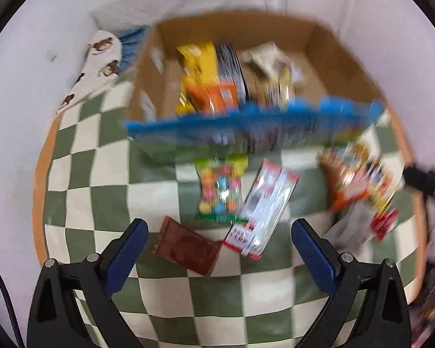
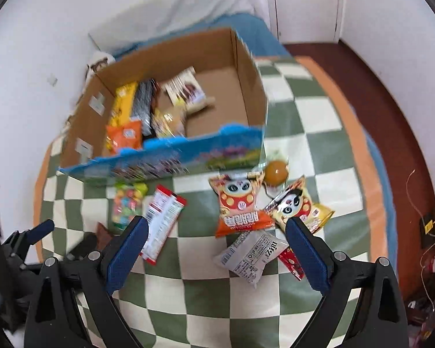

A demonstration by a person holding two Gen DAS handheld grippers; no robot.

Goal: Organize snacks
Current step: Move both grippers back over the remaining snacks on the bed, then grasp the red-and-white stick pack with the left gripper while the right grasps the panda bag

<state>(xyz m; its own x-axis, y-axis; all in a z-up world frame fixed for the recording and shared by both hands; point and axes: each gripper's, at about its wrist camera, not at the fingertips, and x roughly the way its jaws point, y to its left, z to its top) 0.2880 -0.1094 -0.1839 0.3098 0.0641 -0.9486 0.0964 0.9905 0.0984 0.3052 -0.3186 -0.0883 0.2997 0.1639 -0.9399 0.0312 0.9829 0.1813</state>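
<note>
A cardboard box point(image 1: 324, 46) point(image 2: 246, 66) with a blue printed front stands on the checked mat, with several snack packs upright in its left part. In front of it lie loose snacks. My left gripper point(image 1: 220, 226) is open above a brown packet point(image 1: 188, 246), a red-and-white pack point(image 1: 264, 208) and a bag of coloured candy point(image 1: 220, 191). My right gripper point(image 2: 214, 223) is open over an orange panda bag point(image 2: 237, 203), a second panda bag point(image 2: 298, 206), a white packet point(image 2: 252, 255) and a red packet point(image 2: 290, 261). Nothing sits between either pair of fingers.
The green-and-white checked mat point(image 2: 211, 298) covers a round orange-rimmed table. An orange ball in a wrapper point(image 2: 276, 169) lies near the box's right corner. A patterned cloth point(image 1: 101, 58) lies left of the box. White walls stand behind, dark red floor point(image 2: 362, 87) to the right.
</note>
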